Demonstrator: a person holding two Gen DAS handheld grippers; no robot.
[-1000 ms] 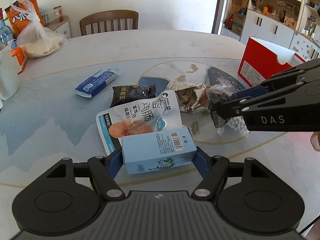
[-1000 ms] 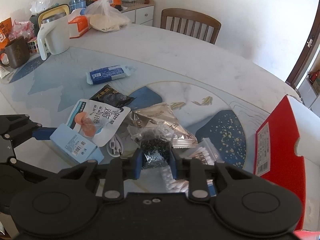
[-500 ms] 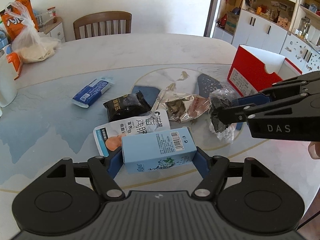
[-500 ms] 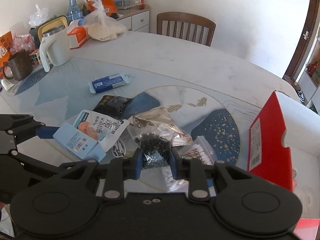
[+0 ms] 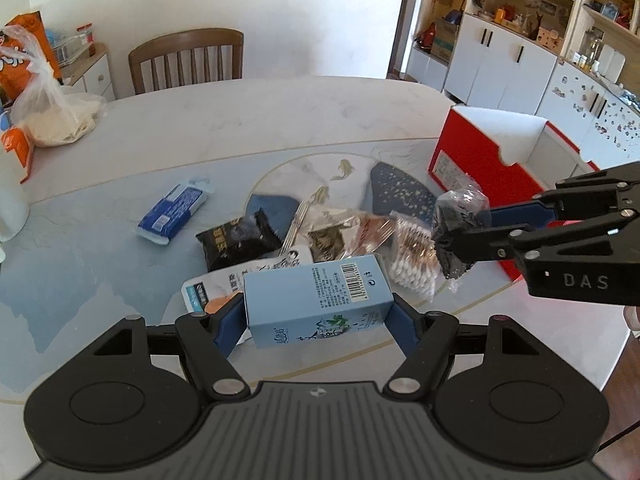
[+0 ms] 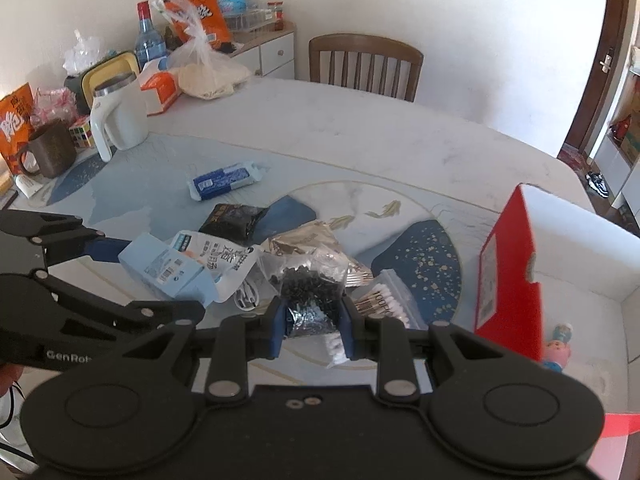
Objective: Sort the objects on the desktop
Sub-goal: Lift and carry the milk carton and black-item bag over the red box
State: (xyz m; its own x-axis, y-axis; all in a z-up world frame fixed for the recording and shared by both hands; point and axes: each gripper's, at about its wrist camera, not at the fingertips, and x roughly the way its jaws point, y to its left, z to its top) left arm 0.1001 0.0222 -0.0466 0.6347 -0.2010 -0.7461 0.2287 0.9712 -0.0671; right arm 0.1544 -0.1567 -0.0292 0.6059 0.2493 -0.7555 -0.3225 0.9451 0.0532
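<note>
1. The left gripper (image 5: 318, 322) is clamped on a pale blue carton (image 5: 316, 304), its blue pads pressing the carton's two ends; the carton is held above the table (image 5: 240, 120), clear of the pile beneath it.
2. The right gripper (image 6: 311, 330) is clenched on a small clear bag of dark beads (image 6: 310, 292). The bag stands up between the pads, and the beads fill its lower part.
3. In the left wrist view that same bag (image 5: 456, 232) hangs at the right gripper's tips, in front of the red box (image 5: 480, 168).
4. The red box stands open at the table's right edge, with white inner walls. In the right wrist view its interior (image 6: 580, 256) shows a white floor, with a small pink and blue figure (image 6: 560, 346) lying at the near end.
5. A clear pack of cotton swabs (image 5: 414, 264) lies on the table just beside the held carton.
6. A white sausage pouch (image 6: 224, 264), a crumpled silver wrapper (image 6: 308, 240) and a black snack packet (image 6: 234, 220) lie together in the middle of the table.
7. A blue tissue pack (image 6: 226, 180) lies apart from the pile, farther back.
8. At the far left, a tied plastic bag (image 6: 208, 72) holds something pale and powdery.
</note>
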